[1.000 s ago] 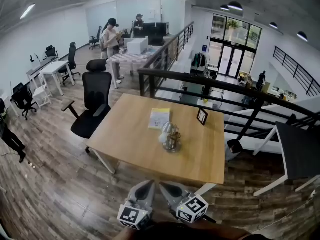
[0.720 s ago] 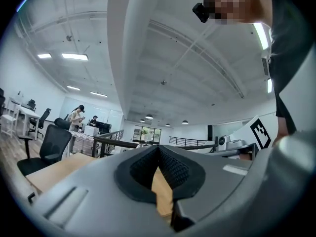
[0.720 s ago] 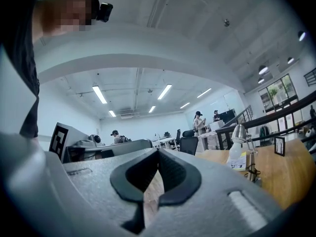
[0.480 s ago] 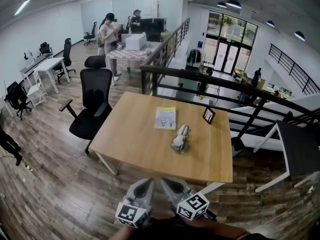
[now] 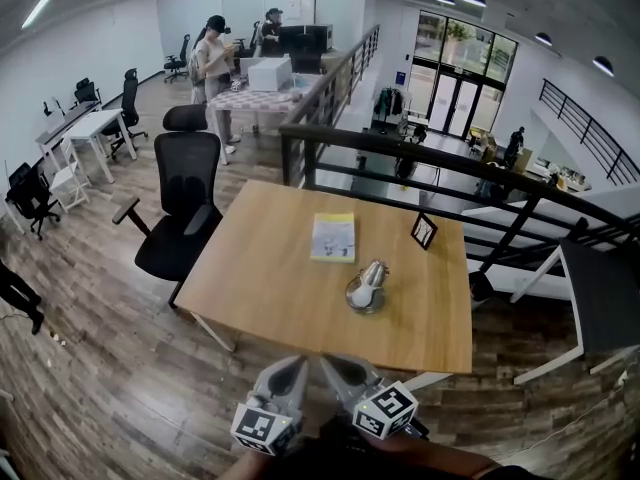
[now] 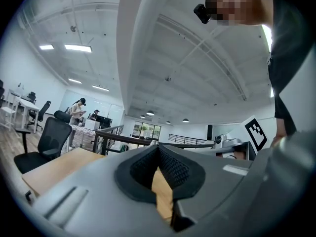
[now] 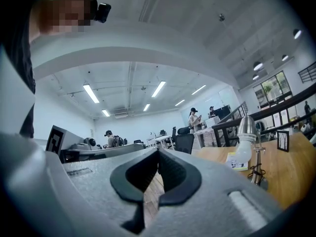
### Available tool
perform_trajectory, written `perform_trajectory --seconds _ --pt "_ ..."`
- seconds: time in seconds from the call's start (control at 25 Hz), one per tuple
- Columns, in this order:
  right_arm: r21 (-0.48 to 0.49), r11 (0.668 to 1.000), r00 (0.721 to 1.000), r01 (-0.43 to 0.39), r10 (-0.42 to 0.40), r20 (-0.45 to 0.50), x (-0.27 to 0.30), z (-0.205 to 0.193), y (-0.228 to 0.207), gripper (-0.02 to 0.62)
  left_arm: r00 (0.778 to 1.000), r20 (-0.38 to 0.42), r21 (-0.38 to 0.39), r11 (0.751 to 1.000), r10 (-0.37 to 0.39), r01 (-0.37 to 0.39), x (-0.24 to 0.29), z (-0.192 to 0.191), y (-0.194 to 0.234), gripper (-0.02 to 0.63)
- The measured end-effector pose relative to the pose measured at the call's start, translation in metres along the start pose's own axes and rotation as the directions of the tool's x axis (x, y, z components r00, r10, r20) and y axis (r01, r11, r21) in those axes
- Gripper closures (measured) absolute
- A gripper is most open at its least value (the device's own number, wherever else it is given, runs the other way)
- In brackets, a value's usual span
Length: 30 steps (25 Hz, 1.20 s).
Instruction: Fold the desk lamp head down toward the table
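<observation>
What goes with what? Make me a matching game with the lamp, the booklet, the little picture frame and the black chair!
Things:
1. desk lamp
2. booklet
3. picture frame
4. office chair

Places and looks:
a. on the floor, left of the table
b. lying flat, yellow cover
c. standing near the table's far right corner
d. silver, nearest the table's near edge

Right pairs: 1-d, 2-b, 3-c, 4-a.

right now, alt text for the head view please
A small desk lamp stands on a wooden table, with a yellow booklet and a picture frame beyond it. The left gripper and the right gripper, both shut, hover short of the table's near edge.
</observation>
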State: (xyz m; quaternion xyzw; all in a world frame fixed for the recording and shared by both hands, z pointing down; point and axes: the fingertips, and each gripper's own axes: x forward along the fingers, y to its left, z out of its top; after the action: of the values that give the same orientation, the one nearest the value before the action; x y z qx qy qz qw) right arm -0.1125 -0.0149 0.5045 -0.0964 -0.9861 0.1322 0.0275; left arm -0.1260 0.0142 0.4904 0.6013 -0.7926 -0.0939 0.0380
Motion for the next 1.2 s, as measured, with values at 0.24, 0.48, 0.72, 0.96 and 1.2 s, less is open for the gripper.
perform_trajectory --seconds 0.24,0.48,0.72,0.96,1.2 --pt "-0.02 1.0 1.0 -0.023 0.023 0.011 0.026 0.011 -0.043 0.594 1.0 0.001 0.013 1.0 0.001 -0.001 0.051 -0.004 0.022 0.606" --pt "-0.045 0.999 0.999 0.011 -0.009 0.031 0.038 0.036 -0.101 0.594 0.999 0.002 0.024 0.999 -0.038 0.038 0.113 0.0 0.028 0.606" --pt "-0.058 0.997 0.997 0.056 -0.053 0.047 0.031 0.056 -0.15 0.594 0.997 0.001 0.03 0.996 -0.081 0.081 0.167 0.007 0.019 0.606" --pt "-0.034 0.99 0.989 0.138 -0.136 0.064 0.014 0.065 -0.183 0.592 0.983 0.014 0.039 0.983 -0.181 0.18 0.204 0.017 -0.001 0.606" --pt "-0.006 0.958 0.954 0.286 -0.285 0.091 -0.014 0.067 -0.217 0.589 0.954 -0.013 0.02 0.954 -0.3 0.3 0.231 0.013 -0.02 0.606"
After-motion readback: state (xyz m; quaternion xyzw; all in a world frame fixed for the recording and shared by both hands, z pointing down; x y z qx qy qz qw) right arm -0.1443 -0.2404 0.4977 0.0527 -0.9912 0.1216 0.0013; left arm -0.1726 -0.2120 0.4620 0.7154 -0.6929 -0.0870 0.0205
